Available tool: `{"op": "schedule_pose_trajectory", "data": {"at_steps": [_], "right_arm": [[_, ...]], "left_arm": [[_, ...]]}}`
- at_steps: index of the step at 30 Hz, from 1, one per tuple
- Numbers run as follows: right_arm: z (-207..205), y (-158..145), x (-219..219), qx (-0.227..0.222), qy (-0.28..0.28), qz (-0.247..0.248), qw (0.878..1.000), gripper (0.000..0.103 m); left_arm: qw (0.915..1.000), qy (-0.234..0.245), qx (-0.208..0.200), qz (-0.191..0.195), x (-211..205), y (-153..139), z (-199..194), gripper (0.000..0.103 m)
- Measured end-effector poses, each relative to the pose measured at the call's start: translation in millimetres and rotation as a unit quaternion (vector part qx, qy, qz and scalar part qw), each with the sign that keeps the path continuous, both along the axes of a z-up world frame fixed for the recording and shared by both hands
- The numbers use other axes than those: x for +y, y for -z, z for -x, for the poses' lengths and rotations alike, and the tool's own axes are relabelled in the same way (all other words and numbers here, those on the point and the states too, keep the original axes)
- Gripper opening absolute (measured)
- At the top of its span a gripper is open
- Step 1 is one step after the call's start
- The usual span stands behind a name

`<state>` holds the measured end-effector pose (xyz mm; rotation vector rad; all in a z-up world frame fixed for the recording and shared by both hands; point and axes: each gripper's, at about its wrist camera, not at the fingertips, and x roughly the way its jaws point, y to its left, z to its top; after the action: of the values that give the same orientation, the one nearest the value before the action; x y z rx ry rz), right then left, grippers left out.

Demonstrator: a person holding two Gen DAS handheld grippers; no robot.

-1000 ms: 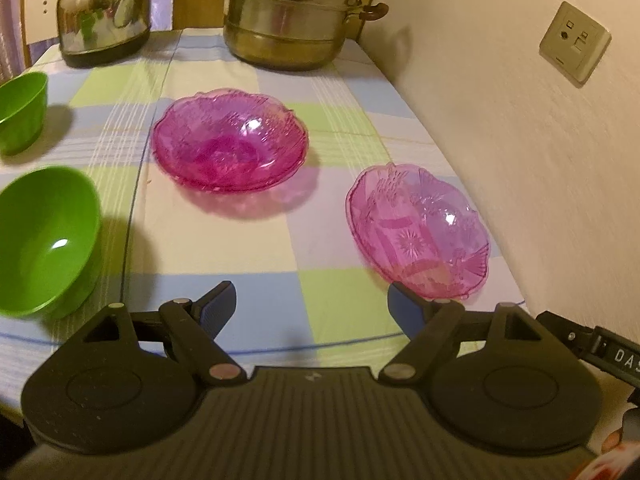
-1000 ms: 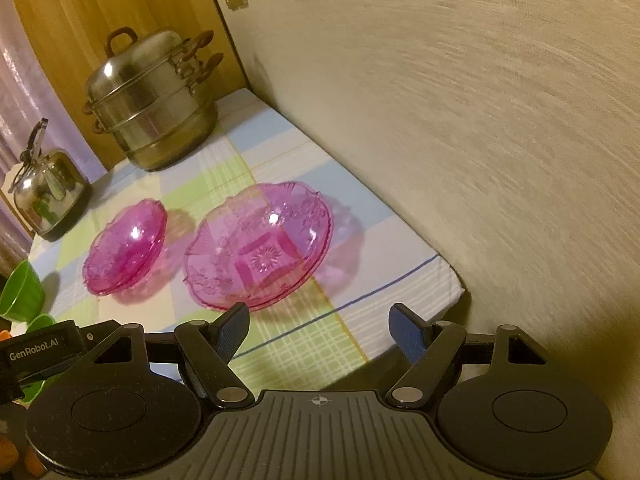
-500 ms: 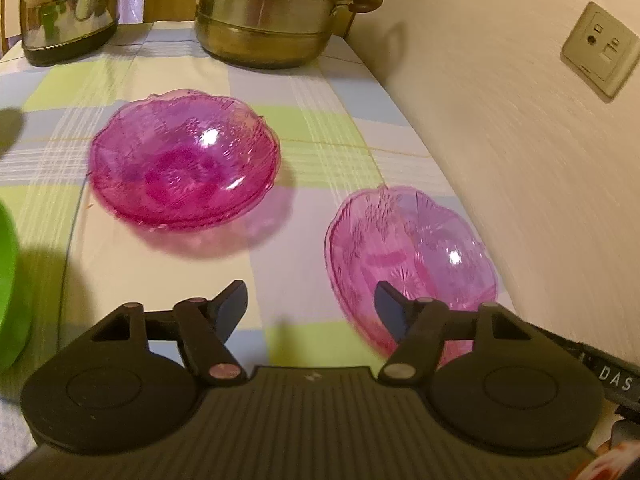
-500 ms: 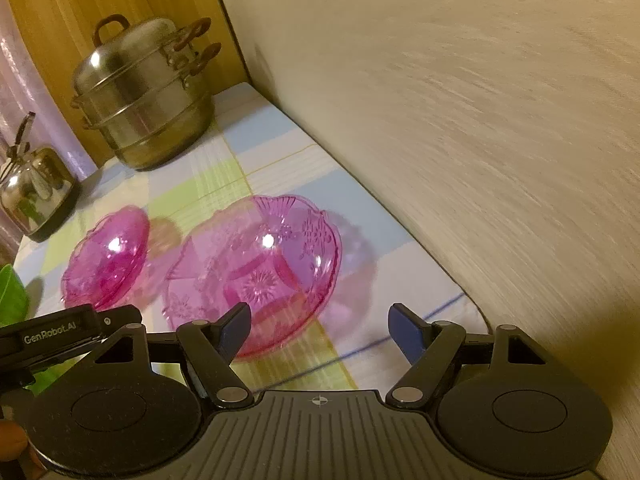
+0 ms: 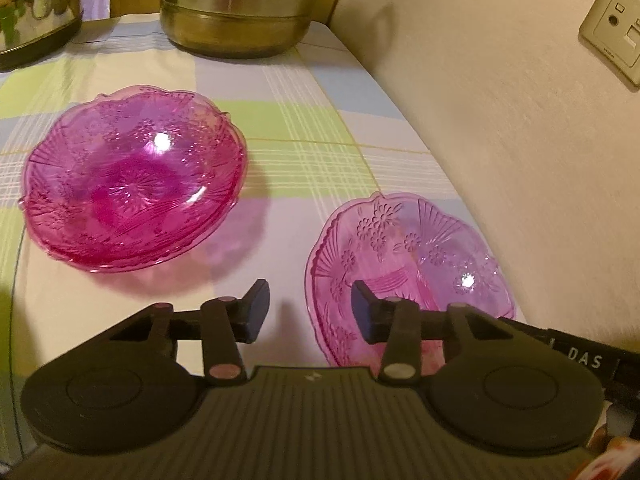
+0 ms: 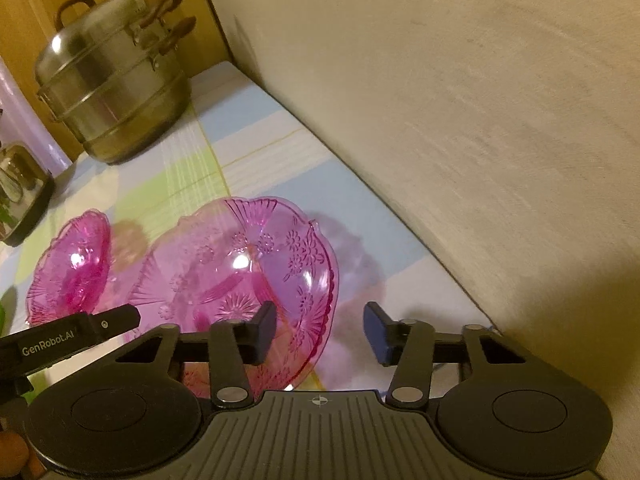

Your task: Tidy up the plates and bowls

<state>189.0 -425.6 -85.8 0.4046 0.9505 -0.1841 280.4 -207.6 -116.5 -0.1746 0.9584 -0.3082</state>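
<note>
A single pink glass bowl (image 5: 416,264) sits near the wall on the checked tablecloth; it also shows in the right wrist view (image 6: 240,276). A stack of pink glass bowls (image 5: 132,192) sits to its left, also in the right wrist view (image 6: 72,272). My left gripper (image 5: 306,312) is open and empty, its jaws straddling the single bowl's left rim. My right gripper (image 6: 320,332) is open and empty, its jaws straddling the same bowl's right rim.
A steel steamer pot (image 5: 240,4) stands at the back, with a shiny kettle (image 5: 32,8) to its left. The wall (image 5: 520,120) runs close along the table's right edge and carries a socket plate (image 5: 612,32). The table's near corner lies under my right gripper.
Both grippers have moved in toward the single pink bowl from either side and have narrowed somewhat. The green bowls have left the left wrist view.
</note>
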Motion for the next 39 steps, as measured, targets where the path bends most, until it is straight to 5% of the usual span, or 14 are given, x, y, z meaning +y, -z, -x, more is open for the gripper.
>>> {"op": "schedule_pose_trajectory", "data": {"at_steps": [13, 23, 39], "right_arm": [[-10, 16, -1, 0.018, 0.001, -0.007, 1.0, 0.012], [-5, 10, -3, 0.013, -0.002, -0.007, 1.0, 0.011], [-13, -51, 46, -0.037, -0.054, 0.009, 0.998, 0.011]], "left_arm": [[0.9998, 0.011, 0.012, 0.008, -2, 9, -13, 0.008], [0.9998, 0.012, 0.012, 0.013, 2, -7, -8, 0.007], [0.9994, -0.026, -0.023, 0.003, 58, -69, -6, 0.007]]}}
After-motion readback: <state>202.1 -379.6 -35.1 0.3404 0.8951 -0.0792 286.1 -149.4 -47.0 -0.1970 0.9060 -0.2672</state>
